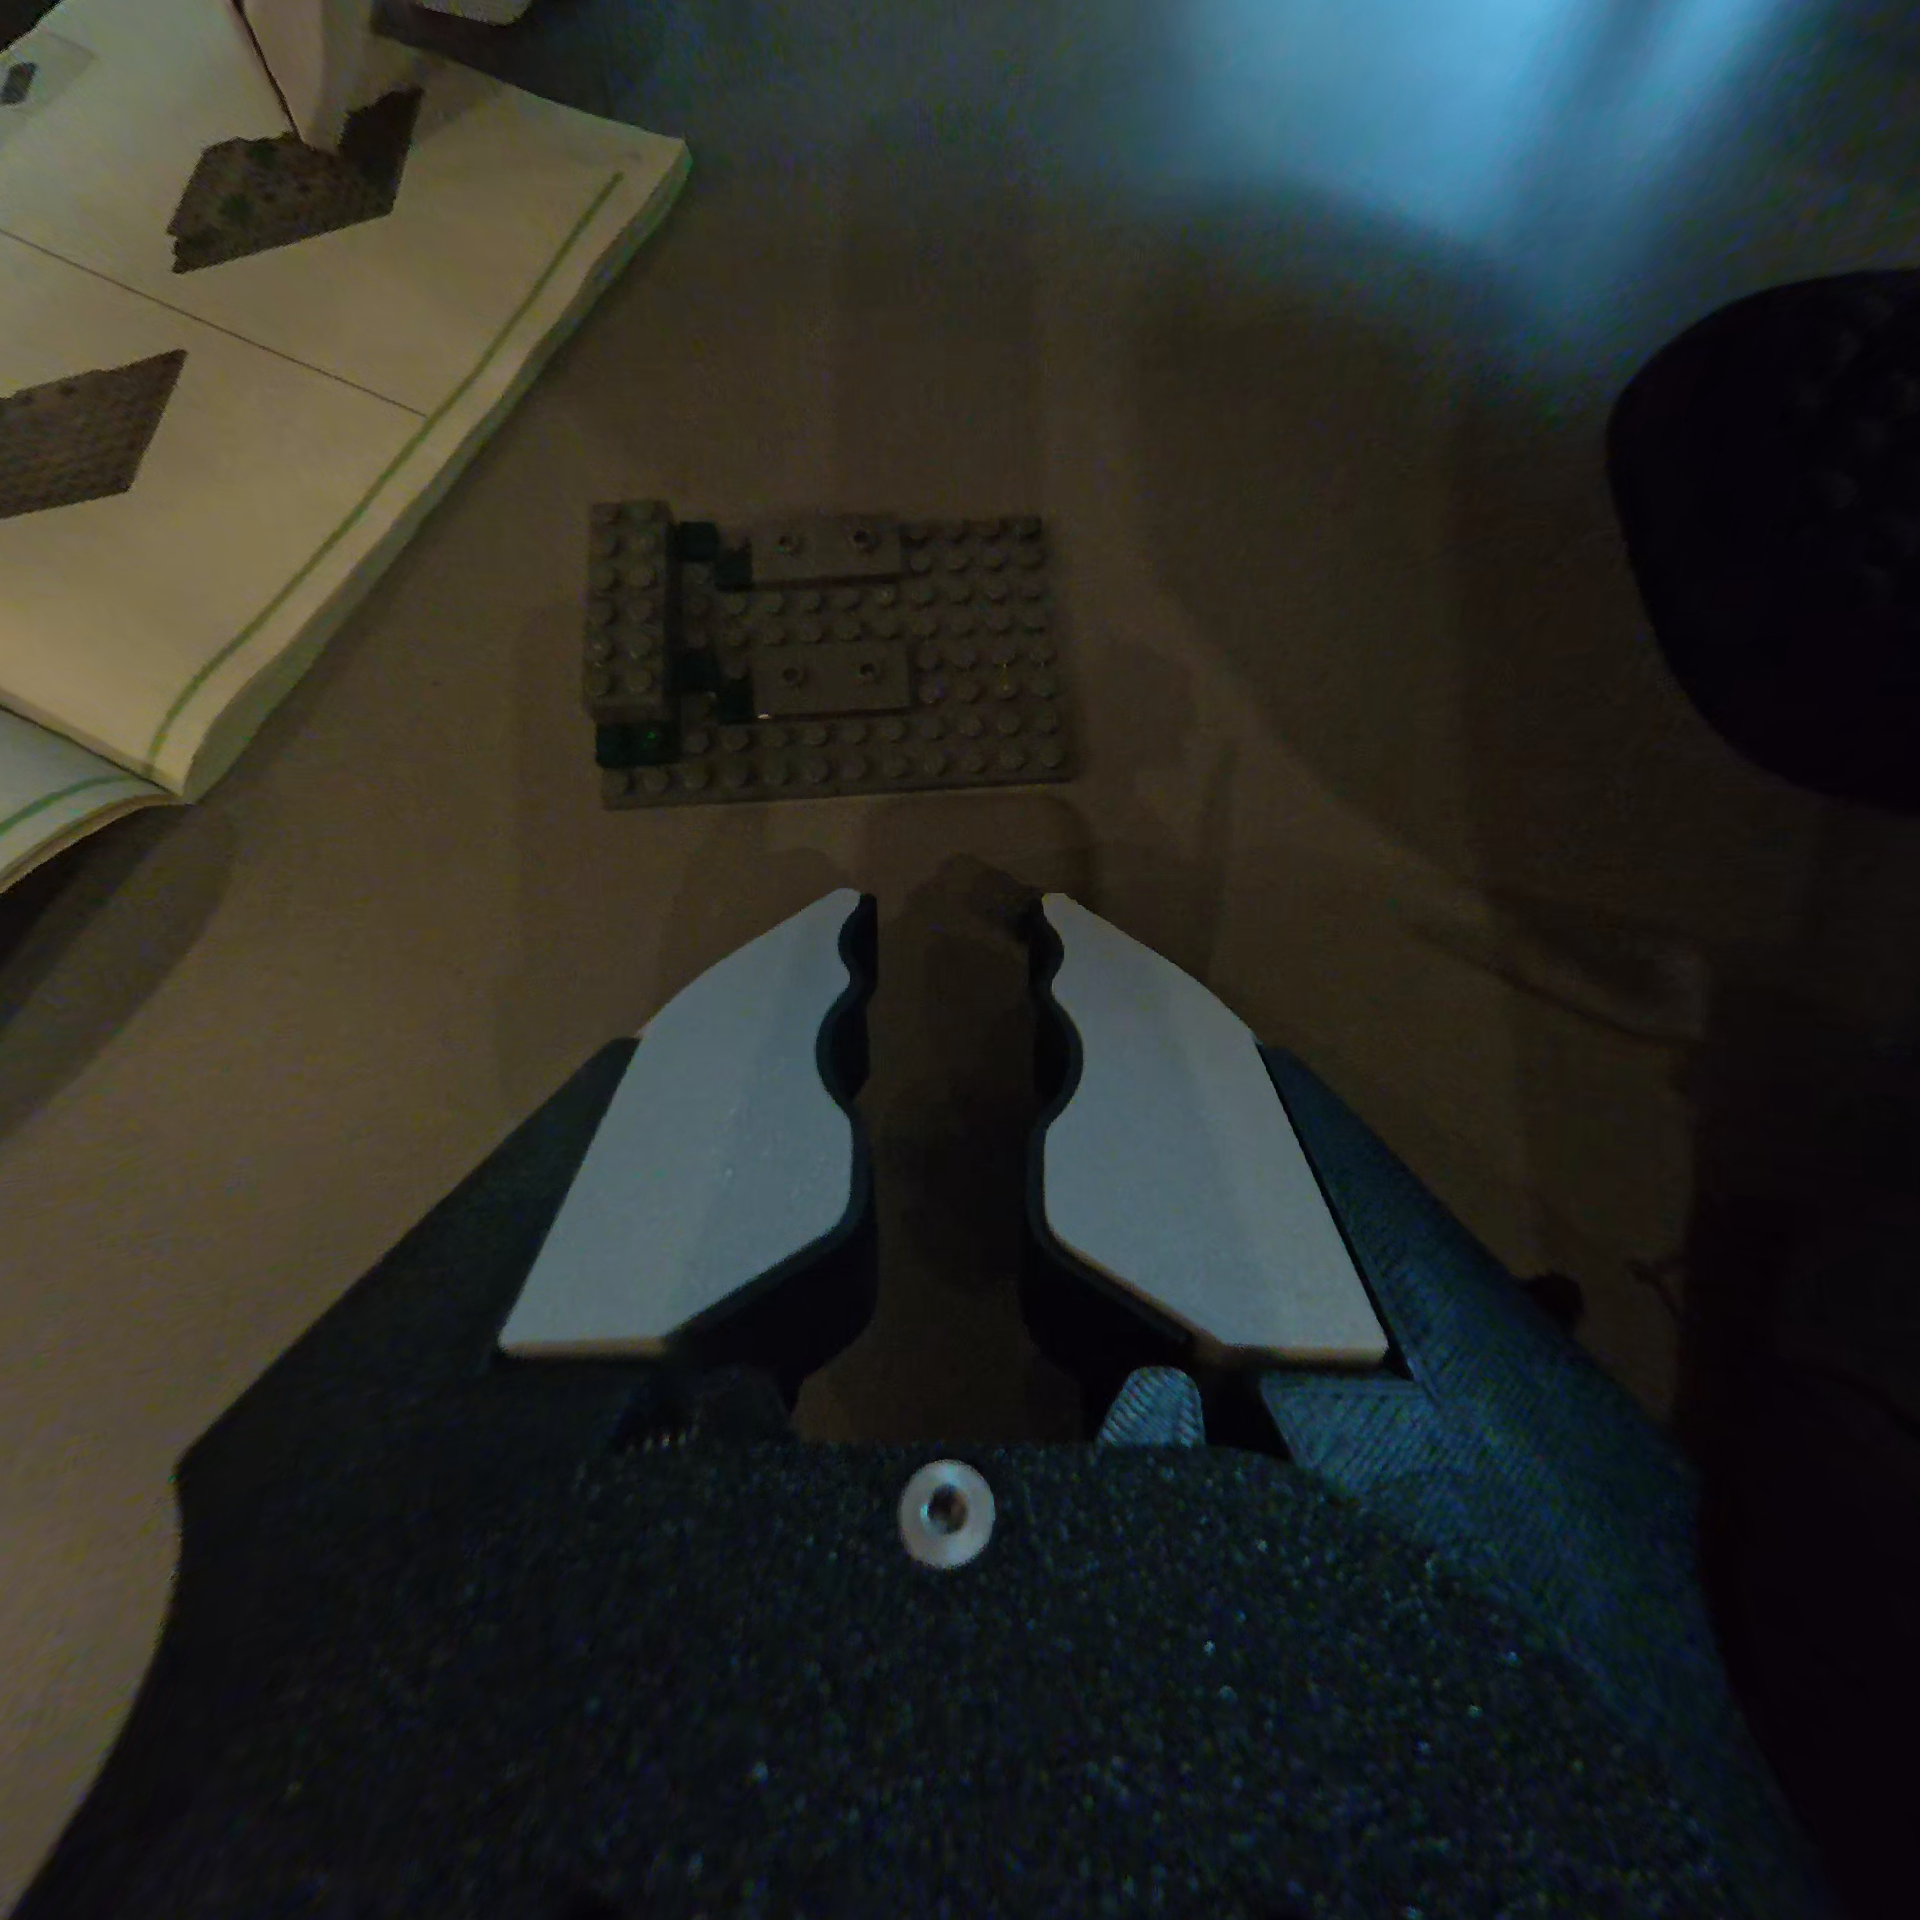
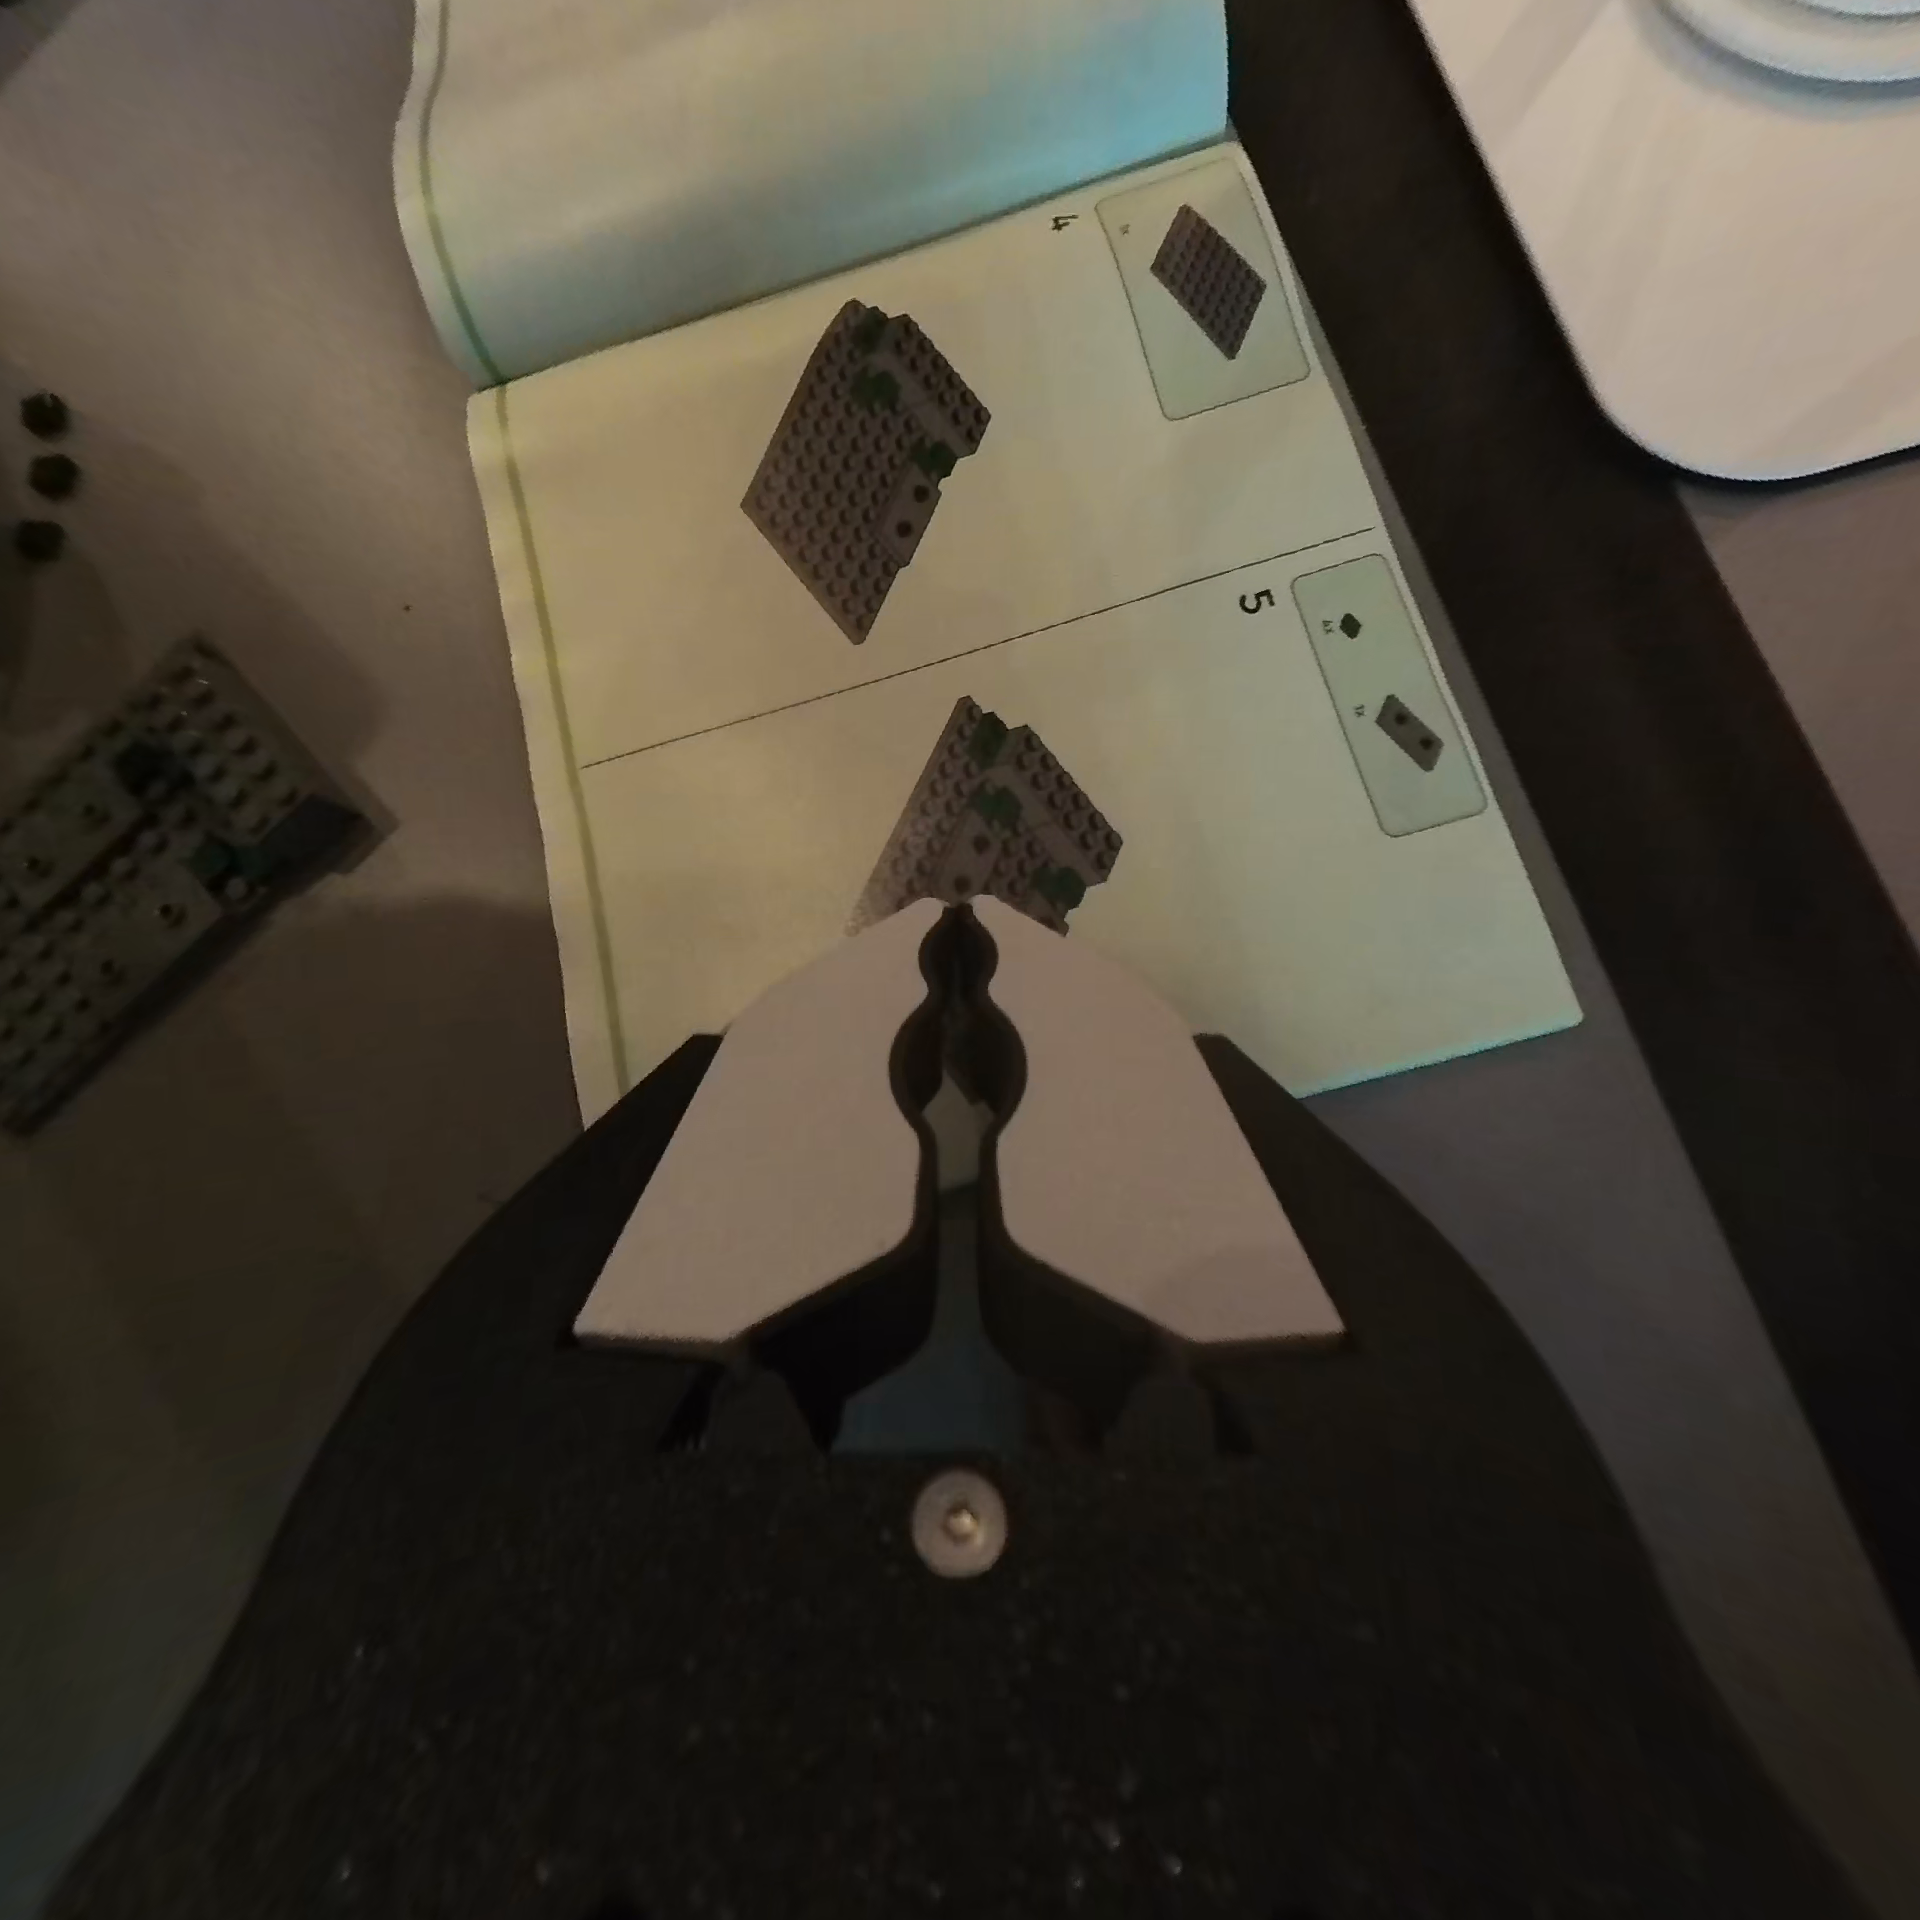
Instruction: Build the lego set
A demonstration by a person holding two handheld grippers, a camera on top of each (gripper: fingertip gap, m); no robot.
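While the left tool (image 1: 956,909) hovers parted and empty, the grey lego build (image 1: 831,655) lies just beyond it on the worktop (image 1: 1247,623). Over the right view's booklet (image 2: 935,623), the right tool (image 2: 958,914) looks pinched together, possibly on something thin; dim light could cause misplacement.

We see the lego build (image 1: 831,655) flat on the table (image 1: 1247,520) w/ the open instruction booklet (image 2: 935,623) just beside it, three loose studs (image 2: 44,473) nr its far end, booklet's outer edge by a dark strip (image 2: 1507,623).
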